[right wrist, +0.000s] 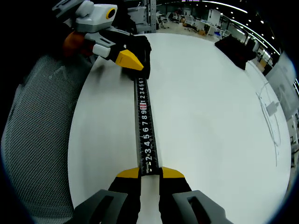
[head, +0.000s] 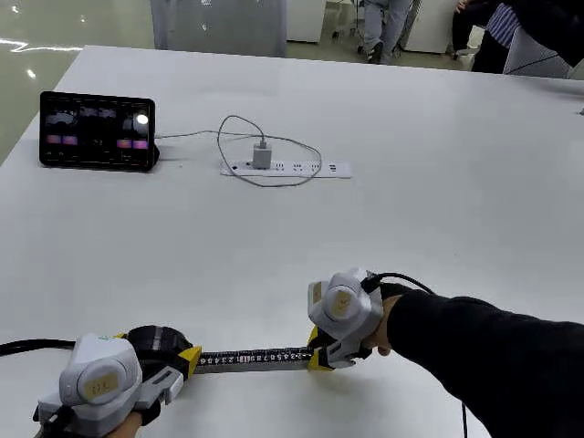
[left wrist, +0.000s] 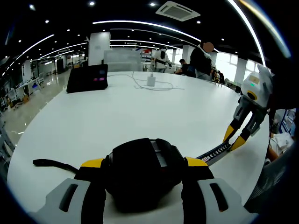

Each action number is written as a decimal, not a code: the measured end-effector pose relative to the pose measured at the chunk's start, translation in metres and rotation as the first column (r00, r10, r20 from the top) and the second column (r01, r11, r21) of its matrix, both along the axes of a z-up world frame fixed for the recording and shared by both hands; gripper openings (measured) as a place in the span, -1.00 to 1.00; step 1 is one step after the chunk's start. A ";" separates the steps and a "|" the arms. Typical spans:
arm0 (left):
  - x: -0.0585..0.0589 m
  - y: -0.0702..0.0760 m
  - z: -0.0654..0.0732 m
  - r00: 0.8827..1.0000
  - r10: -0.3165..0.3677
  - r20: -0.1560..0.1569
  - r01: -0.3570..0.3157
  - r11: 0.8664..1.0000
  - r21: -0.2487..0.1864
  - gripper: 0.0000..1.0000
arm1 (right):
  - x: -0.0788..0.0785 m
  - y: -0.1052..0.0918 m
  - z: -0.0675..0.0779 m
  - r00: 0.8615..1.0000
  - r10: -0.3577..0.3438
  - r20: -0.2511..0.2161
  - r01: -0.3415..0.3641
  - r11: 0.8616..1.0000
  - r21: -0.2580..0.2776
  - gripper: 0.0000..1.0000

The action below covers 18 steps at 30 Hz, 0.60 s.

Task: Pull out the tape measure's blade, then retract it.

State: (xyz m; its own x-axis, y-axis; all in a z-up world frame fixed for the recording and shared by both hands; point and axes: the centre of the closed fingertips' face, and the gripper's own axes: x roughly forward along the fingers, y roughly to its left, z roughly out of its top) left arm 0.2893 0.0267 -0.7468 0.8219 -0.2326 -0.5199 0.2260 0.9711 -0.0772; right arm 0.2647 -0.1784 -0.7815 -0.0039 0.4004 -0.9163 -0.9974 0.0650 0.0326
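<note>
A black tape measure case [head: 153, 344] rests on the white table [head: 429, 201] at the near left, and my left gripper [head: 179, 359] is shut on it. In the left gripper view the case [left wrist: 142, 172] sits between the yellow-tipped jaws [left wrist: 145, 163]. A short length of dark, numbered blade [head: 254, 358] runs right from the case. My right gripper [head: 319, 357] is shut on the blade's end. In the right gripper view the blade [right wrist: 143, 121] stretches from the shut jaws [right wrist: 150, 173] to the case [right wrist: 141, 52].
A black tablet [head: 97, 130] with a lit screen stands at the far left. A white power strip [head: 285, 168] with a charger and looped cable lies mid-table. People stand beyond the far edge [head: 511, 32]. The case's black strap [left wrist: 51, 163] trails left.
</note>
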 end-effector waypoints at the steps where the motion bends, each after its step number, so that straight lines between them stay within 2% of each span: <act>1: 0.000 0.000 0.000 1.000 0.000 0.000 0.000 1.000 0.000 0.23 | 0.000 0.000 0.000 1.000 0.001 0.001 -0.001 1.000 0.000 -0.79; 18: 0.000 0.000 0.000 1.000 -0.002 0.001 0.002 1.000 -0.002 0.23 | 0.000 0.007 -0.001 1.000 0.002 0.000 -0.002 1.000 -0.001 -0.79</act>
